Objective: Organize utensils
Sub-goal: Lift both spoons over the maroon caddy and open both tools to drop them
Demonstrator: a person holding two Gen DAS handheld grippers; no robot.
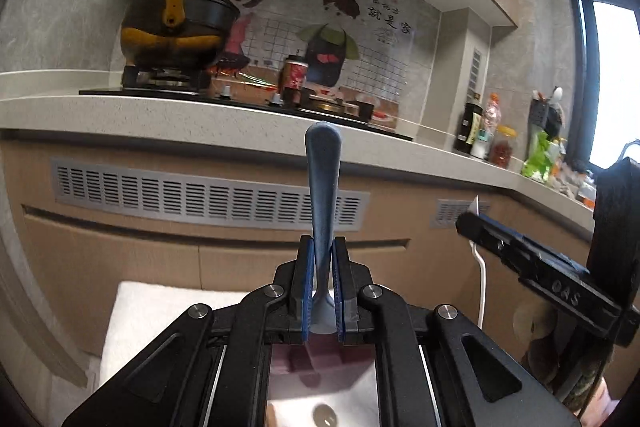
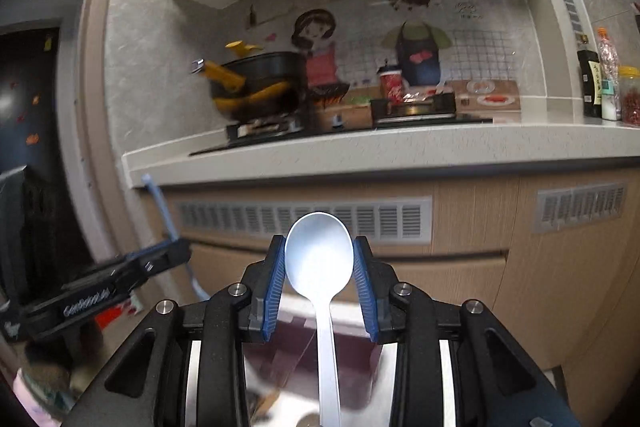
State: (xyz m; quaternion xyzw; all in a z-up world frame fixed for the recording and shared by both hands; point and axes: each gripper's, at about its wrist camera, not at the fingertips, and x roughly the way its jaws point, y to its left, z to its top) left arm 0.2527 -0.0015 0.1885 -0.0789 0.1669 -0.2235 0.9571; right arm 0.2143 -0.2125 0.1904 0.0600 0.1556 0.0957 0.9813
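- Our left tool (image 1: 323, 281) is clamped on a blue utensil (image 1: 323, 187) low on its stem; its handle points to twelve o'clock, before the kitchen worktop (image 1: 240, 115).
- Our right tool (image 2: 319, 259) grips a pale blue spoon (image 2: 319, 259) by the sides of its bowl, handle trailing to six o'clock.
- Both look like light, stiff, smooth plastic, so we judge the rounded bowl likely to slip; the flat handle would hold better.

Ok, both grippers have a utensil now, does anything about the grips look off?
One thing: the right gripper pinches the white spoon by its bowl, handle trailing back toward the camera. The left gripper clamps the blue utensil low, its handle pointing away. Nothing looks spilled or damaged.
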